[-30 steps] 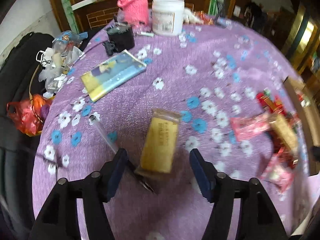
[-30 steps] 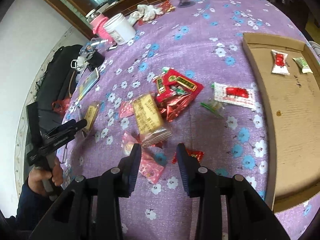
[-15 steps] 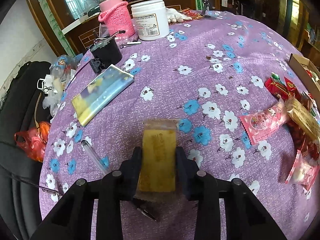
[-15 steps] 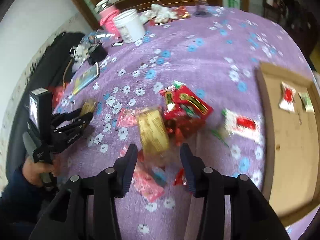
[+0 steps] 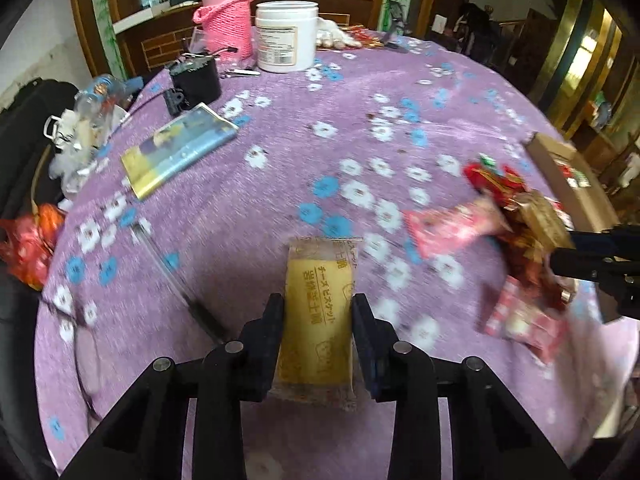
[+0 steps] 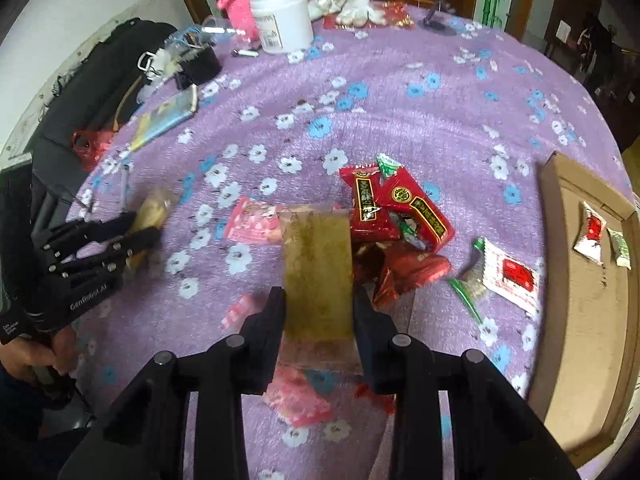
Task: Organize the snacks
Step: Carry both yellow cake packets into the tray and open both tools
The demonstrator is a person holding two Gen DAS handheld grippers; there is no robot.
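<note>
While both packets are clamped | left hand-held gripper: closed on yellow biscuit packet above purple floral tabletop | right hand-held gripper: closing on tan wrapped snack bar | step: pickup | next: carrying to brown cardboard tray is called for.

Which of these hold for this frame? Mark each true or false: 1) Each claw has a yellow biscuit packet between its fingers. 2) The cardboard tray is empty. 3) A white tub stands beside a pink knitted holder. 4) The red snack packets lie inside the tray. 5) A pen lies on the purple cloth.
1) True: the left claw grips a yellow biscuit packet, and the right claw is closing on another yellow packet.
2) False: the cardboard tray already holds two small sachets.
3) True: the white tub stands next to the pink knitted holder.
4) False: the red snack packets lie on the purple cloth, outside the tray.
5) True: a pen lies left of the left claw.
</note>
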